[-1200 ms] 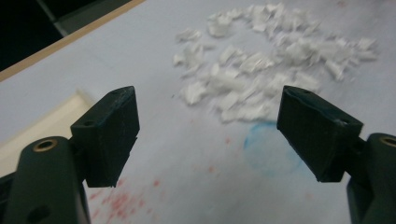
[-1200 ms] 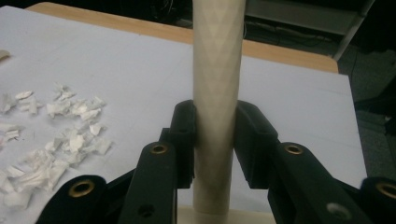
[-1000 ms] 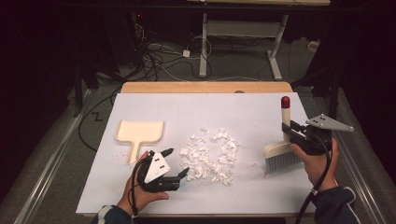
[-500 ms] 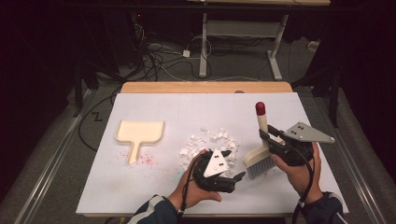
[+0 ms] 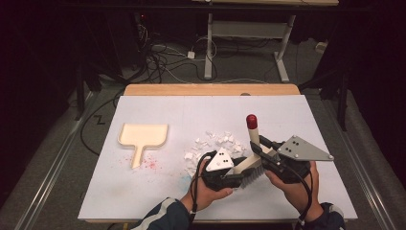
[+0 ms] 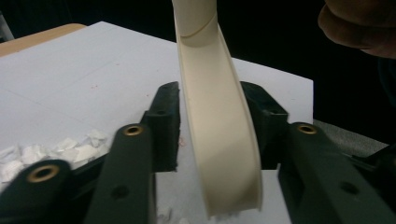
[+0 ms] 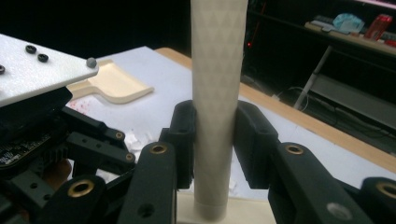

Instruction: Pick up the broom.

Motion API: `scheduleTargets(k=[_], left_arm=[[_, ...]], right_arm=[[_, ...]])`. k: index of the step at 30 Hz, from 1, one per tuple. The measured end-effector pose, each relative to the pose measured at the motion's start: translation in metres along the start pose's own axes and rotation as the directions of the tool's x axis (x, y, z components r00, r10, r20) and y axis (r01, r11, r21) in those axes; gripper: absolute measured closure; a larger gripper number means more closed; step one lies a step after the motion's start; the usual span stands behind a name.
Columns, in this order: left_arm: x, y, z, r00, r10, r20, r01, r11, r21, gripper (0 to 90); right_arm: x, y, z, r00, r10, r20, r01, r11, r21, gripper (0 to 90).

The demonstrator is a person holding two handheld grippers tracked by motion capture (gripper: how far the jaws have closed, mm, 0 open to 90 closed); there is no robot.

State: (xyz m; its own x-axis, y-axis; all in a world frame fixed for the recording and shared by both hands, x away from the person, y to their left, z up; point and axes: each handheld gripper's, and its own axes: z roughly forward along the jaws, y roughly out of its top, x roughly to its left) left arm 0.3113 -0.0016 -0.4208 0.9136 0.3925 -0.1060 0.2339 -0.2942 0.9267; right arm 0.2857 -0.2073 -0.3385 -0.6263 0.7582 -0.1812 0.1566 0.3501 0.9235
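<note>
Brush [image 5: 252, 160] work sits at the lower centre of the high view: the cream hand brush, its red-tipped handle pointing up, is gripped by both tools at once. Right gripper [image 5: 268, 151] is clenched on the brush's handle, as the right gripper view shows, with a black jaw pressing each side of the pale textured shaft [image 7: 217, 107]. Left gripper [image 5: 238, 178] has just been closing, and its jaws now grasp the brush's cream head [image 6: 219, 135] (bristles dark beneath it in the high view). White paper scraps [image 5: 213, 143] lie just above the left gripper, and the cream dustpan [image 5: 142, 135] rests well apart at centre left on the white table [image 5: 191, 110].
</note>
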Motion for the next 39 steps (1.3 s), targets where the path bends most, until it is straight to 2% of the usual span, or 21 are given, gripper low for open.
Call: scheduleTargets(k=[7, 10, 11, 12, 15, 17, 19, 20, 25, 26, 27, 29, 31, 34, 35, 36, 37, 38, 39], left_arm=[[0.006, 0.003, -0.014, 0.9987, 0.038, -0.035, -0.037, 0.9992, 0.014, 65.1], [0.007, 0.007, -0.027, 0.9958, 0.090, -0.019, -0.089, 0.9953, 0.038, 65.2], [0.007, 0.007, -0.027, 0.9958, 0.090, -0.019, -0.089, 0.9953, 0.038, 65.2], [0.009, 0.009, -0.034, 0.9945, 0.104, -0.011, -0.103, 0.9937, 0.044, 65.2], [0.012, 0.011, -0.045, 0.9909, 0.134, -0.011, -0.133, 0.9885, 0.071, 65.2], [0.014, 0.011, -0.053, 0.9861, 0.165, -0.020, -0.162, 0.9827, 0.089, 65.3], [0.016, 0.010, -0.062, 0.9833, 0.182, -0.011, -0.180, 0.9784, 0.102, 65.2], [0.016, 0.009, -0.066, 0.9819, 0.189, -0.007, -0.187, 0.9763, 0.109, 65.3], [0.017, 0.006, -0.082, 0.9771, 0.211, 0.028, -0.213, 0.9694, 0.122, 65.2], [0.017, 0.006, -0.082, 0.9771, 0.211, 0.028, -0.213, 0.9694, 0.122, 65.2], [0.014, 0.005, -0.086, 0.9729, 0.225, 0.052, -0.230, 0.9654, 0.123, 65.2], [0.011, 0.005, -0.088, 0.9672, 0.239, 0.085, -0.249, 0.9608, 0.123, 65.2], [0.008, 0.005, -0.088, 0.9608, 0.254, 0.112, -0.268, 0.9545, 0.132, 65.2], [0.005, 0.004, -0.086, 0.9481, 0.271, 0.167, -0.293, 0.9478, 0.126, 65.2], [0.003, 0.004, -0.085, 0.9437, 0.276, 0.182, -0.301, 0.9452, 0.126, 65.2], [0.003, 0.004, -0.085, 0.9437, 0.276, 0.182, -0.301, 0.9452, 0.126, 65.2], [0.001, 0.004, -0.084, 0.9350, 0.286, 0.209, -0.315, 0.9412, 0.121, 65.1], [0.001, 0.004, -0.083, 0.9337, 0.286, 0.215, -0.316, 0.9416, 0.117, 65.1], [0.001, 0.003, -0.083, 0.9336, 0.285, 0.217, -0.314, 0.9424, 0.114, 65.1]], right_arm=[[0.002, 0.003, -0.005, 0.9998, 0.009, -0.015, -0.010, 1.000, -0.025, 70.7], [0.003, 0.005, -0.009, 0.9978, 0.008, -0.065, -0.011, 0.999, -0.037, 69.9], [0.003, 0.006, -0.010, 0.9969, -0.009, -0.078, 0.005, 0.999, -0.043, 69.4], [0.003, 0.007, -0.011, 0.9961, -0.026, -0.084, 0.022, 0.999, -0.045, 68.7], [0.000, 0.007, -0.014, 0.9926, -0.039, -0.115, 0.031, 0.997, -0.074, 58.3], [-0.003, 0.006, -0.014, 0.9868, -0.082, -0.139, 0.073, 0.995, -0.068, 50.5], [-0.006, 0.002, -0.014, 0.9813, -0.131, -0.141, 0.122, 0.990, -0.069, 47.7], [-0.009, 0.000, -0.013, 0.9768, -0.144, -0.159, 0.135, 0.989, -0.065, 44.9], [-0.017, -0.016, -0.002, 0.9489, -0.170, -0.266, 0.175, 0.985, -0.003, 40.0], [-0.017, -0.016, -0.002, 0.9489, -0.170, -0.266, 0.175, 0.985, -0.003, 40.0], [-0.017, -0.022, 0.006, 0.9311, -0.167, -0.324, 0.186, 0.982, 0.029, 37.5], [-0.014, -0.027, 0.014, 0.9160, -0.172, -0.363, 0.206, 0.977, 0.059, 35.6], [-0.009, -0.030, 0.018, 0.8909, -0.188, -0.414, 0.236, 0.970, 0.067, 34.0], [-0.002, -0.033, 0.023, 0.8426, -0.192, -0.503, 0.260, 0.963, 0.068, 34.5], [0.000, -0.034, 0.025, 0.8232, -0.189, -0.535, 0.264, 0.962, 0.067, 36.3], [0.000, -0.034, 0.025, 0.8232, -0.189, -0.535, 0.264, 0.962, 0.067, 36.3], [0.006, -0.038, 0.031, 0.7922, -0.180, -0.583, 0.277, 0.957, 0.081, 36.5], [0.008, -0.040, 0.032, 0.7842, -0.167, -0.598, 0.276, 0.956, 0.095, 38.8], [0.009, -0.041, 0.034, 0.7684, -0.155, -0.621, 0.268, 0.959, 0.092, 45.7]])
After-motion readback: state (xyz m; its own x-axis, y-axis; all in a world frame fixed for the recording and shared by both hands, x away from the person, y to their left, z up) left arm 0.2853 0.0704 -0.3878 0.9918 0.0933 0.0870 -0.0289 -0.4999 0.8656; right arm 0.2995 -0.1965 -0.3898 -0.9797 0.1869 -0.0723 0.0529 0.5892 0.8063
